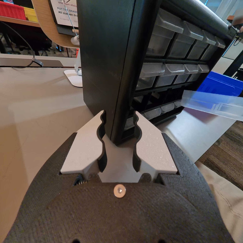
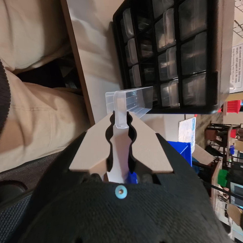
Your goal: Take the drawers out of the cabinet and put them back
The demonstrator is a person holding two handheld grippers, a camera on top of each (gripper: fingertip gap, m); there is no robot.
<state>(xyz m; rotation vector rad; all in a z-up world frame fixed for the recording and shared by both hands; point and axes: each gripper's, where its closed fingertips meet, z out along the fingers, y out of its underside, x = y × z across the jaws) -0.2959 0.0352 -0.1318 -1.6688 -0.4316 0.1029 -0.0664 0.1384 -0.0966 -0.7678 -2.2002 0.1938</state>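
So the clear drawer (image 2: 131, 101) is pinched by its front handle tab in the right claw (image 2: 120, 115), sticking out toward 12 o'clock from the tips, long axis pointed at the cabinet (image 2: 215, 39); the far end looks to be right at a bottom-row corner slot, though how far in can't be told. The left claw (image 1: 119, 115) is spread apart, nothing clamped, straddling the cabinet's front corner edge at 12. The right one is clearly nearer the drawer. Printed sheets are seen behind and beside the cabinet; no brand is visible.
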